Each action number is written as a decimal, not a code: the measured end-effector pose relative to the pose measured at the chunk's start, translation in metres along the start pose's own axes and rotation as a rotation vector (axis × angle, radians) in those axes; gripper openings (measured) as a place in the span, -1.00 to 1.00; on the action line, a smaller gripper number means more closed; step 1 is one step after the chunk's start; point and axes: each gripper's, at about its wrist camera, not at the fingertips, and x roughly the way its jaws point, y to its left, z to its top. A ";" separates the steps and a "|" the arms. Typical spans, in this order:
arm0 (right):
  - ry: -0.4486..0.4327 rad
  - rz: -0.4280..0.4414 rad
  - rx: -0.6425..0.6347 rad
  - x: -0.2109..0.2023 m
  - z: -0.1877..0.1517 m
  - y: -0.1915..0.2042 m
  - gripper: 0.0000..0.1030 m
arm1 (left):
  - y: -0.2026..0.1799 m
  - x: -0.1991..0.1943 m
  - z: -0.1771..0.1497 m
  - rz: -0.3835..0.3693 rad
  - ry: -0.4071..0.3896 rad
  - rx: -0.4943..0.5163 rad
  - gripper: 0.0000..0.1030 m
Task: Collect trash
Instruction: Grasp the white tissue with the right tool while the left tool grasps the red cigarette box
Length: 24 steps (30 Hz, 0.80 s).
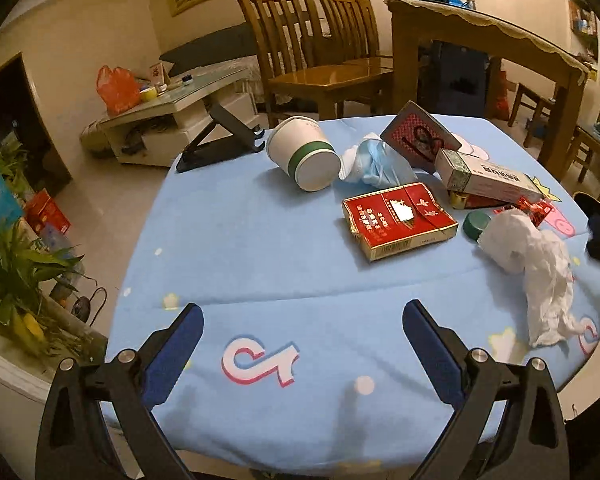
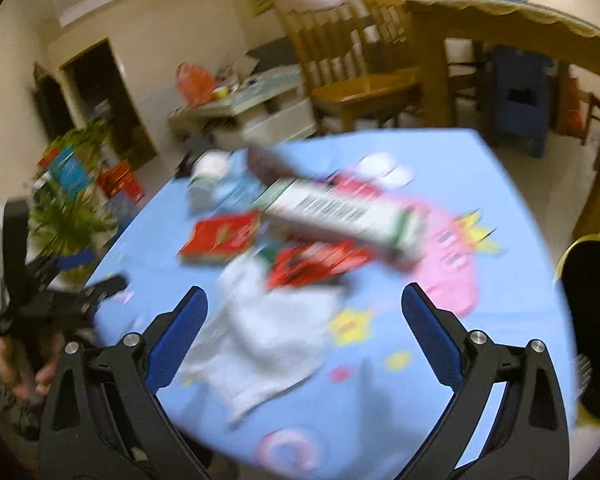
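Observation:
Trash lies on the blue tablecloth (image 1: pixel 260 240): a tipped white paper cup (image 1: pixel 303 154), a crumpled blue face mask (image 1: pixel 373 164), a red cigarette pack (image 1: pixel 399 218), a card box (image 1: pixel 417 140), a long white and green box (image 1: pixel 485 178), a green bottle cap (image 1: pixel 475 226) and a crumpled white tissue (image 1: pixel 535 268). My left gripper (image 1: pixel 301 316) is open and empty above the near cloth. My right gripper (image 2: pixel 303 300) is open and empty over the tissue (image 2: pixel 268 336); that view is blurred. The long box (image 2: pixel 339 212) and cigarette pack (image 2: pixel 220 238) lie beyond.
A black folding stand (image 1: pixel 220 140) sits at the table's far left. A black bin with a gold rim (image 2: pixel 591 320) stands right of the table. Wooden chairs (image 1: pixel 311 56), a wooden table (image 1: pixel 479 40), a low white table (image 1: pixel 180 108) and a plant (image 1: pixel 16 260) surround it.

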 end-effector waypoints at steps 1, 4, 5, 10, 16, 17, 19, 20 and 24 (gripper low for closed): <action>0.012 -0.005 -0.006 0.002 -0.005 0.004 0.87 | -0.001 -0.001 -0.001 -0.005 -0.002 0.000 0.87; 0.051 -0.079 -0.051 0.019 -0.015 0.026 0.89 | 0.006 0.004 -0.003 -0.057 0.015 -0.028 0.87; 0.063 -0.112 -0.062 0.025 -0.015 0.030 0.89 | 0.003 0.004 -0.003 -0.066 0.020 -0.035 0.87; 0.159 -0.179 -0.107 0.053 -0.023 0.037 0.90 | 0.006 0.008 -0.004 -0.089 0.029 -0.055 0.87; 0.167 -0.145 -0.135 0.045 -0.017 0.042 -0.95 | 0.010 0.015 0.008 -0.122 0.042 -0.072 0.87; 0.160 -0.133 -0.145 0.040 -0.014 0.037 -0.95 | 0.009 0.015 0.011 -0.132 0.043 -0.076 0.87; 0.151 -0.110 -0.142 0.029 -0.006 0.025 -0.95 | 0.004 0.017 0.020 -0.154 0.042 -0.078 0.87; 0.136 -0.111 -0.124 0.022 -0.002 0.016 -0.95 | 0.000 0.020 0.028 -0.164 0.044 -0.073 0.87; 0.082 -0.072 -0.013 -0.005 0.007 -0.033 -0.95 | -0.023 0.032 0.054 -0.244 0.023 0.035 0.87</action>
